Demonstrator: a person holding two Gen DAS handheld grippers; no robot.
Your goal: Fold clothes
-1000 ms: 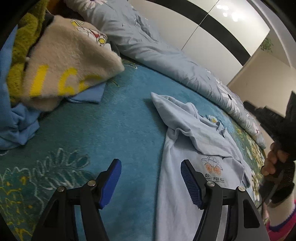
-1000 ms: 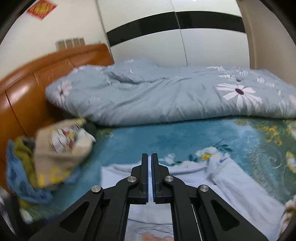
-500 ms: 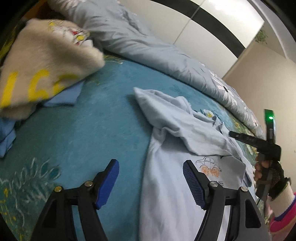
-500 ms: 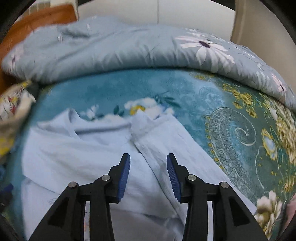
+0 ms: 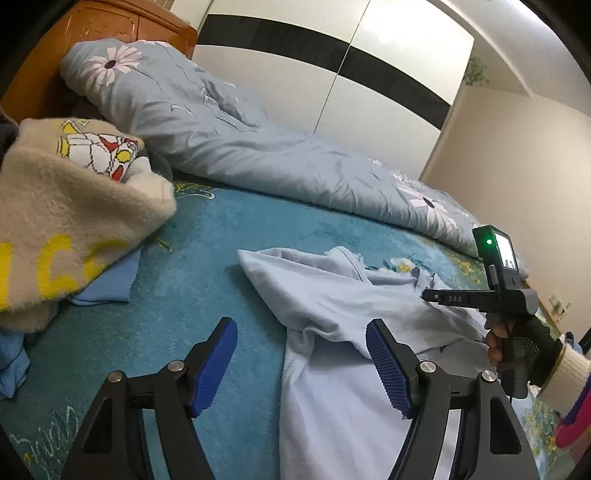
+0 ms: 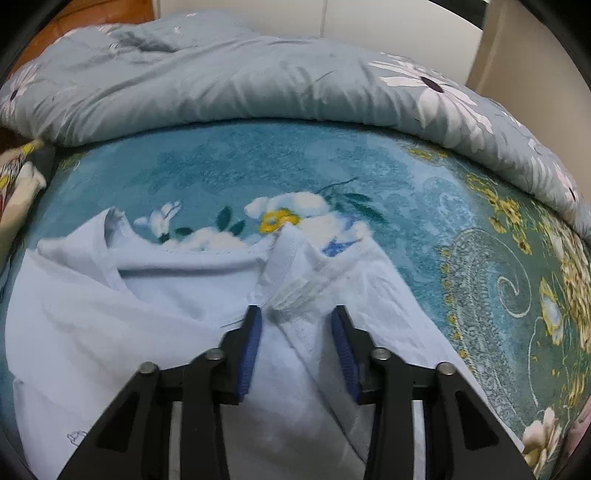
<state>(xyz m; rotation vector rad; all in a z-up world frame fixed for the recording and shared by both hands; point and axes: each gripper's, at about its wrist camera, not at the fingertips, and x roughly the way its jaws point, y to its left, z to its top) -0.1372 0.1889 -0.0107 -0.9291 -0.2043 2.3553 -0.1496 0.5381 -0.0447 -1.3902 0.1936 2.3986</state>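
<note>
A pale blue T-shirt [image 5: 332,306] lies crumpled on the teal floral bedspread [image 5: 207,251]. My left gripper [image 5: 301,356] is open, low over the shirt's left edge, one pad over bedspread, the other over cloth. The right gripper's body [image 5: 498,291] shows at the right of the left wrist view, held in a gloved hand. In the right wrist view the shirt [image 6: 147,314] fills the lower frame, collar [image 6: 114,229] at the left. My right gripper [image 6: 295,325] is open, its jaws on either side of a bunched fold of the shirt [image 6: 295,291].
A beige fuzzy sweater [image 5: 66,221] with yellow letters lies on blue clothes [image 5: 107,284] at the left. A grey-blue flowered duvet [image 5: 236,147] runs along the back of the bed, also in the right wrist view [image 6: 258,70]. A wooden headboard [image 5: 110,22] and wardrobe doors stand behind.
My right gripper opened from shut and dropped onto the shirt's bunched fold. My left gripper tilted up and drew nearer the shirt's left edge, staying open.
</note>
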